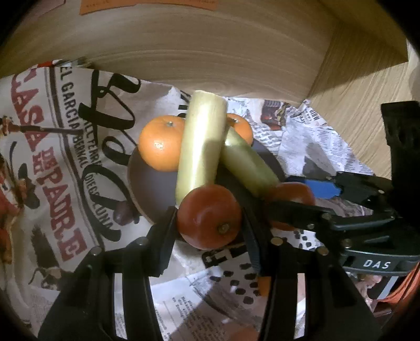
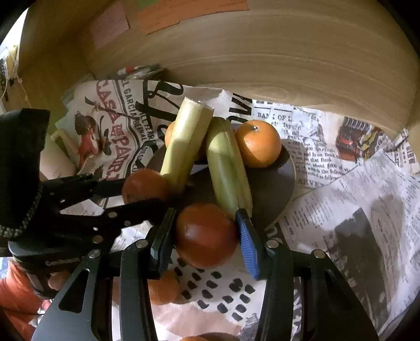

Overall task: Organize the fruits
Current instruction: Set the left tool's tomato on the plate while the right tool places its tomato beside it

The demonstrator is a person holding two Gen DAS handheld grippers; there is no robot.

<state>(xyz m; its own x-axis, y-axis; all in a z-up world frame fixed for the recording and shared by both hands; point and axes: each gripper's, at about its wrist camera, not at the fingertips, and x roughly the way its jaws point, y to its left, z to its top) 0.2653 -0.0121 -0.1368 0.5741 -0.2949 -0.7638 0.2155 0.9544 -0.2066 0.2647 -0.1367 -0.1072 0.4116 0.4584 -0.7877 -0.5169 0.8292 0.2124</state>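
Note:
A dark plate (image 1: 152,183) (image 2: 273,188) holds two oranges (image 1: 160,144) (image 2: 258,143) and two pale green stalk pieces (image 1: 200,147) (image 2: 228,168). My left gripper (image 1: 208,217) is shut on a red tomato (image 1: 208,216) at the plate's near edge. My right gripper (image 2: 206,236) is shut on another red tomato (image 2: 206,234), also at the plate's near rim. Each gripper shows in the other's view, the right gripper (image 1: 296,194) to the right and the left gripper (image 2: 141,188) to the left, both holding their tomatoes.
Printed newspaper (image 1: 52,157) (image 2: 354,196) covers the surface. A wooden wall (image 1: 210,52) (image 2: 262,52) curves behind the plate. An orange fruit (image 2: 164,288) lies on the paper under my right gripper. Paper notes (image 2: 189,10) stick on the wall.

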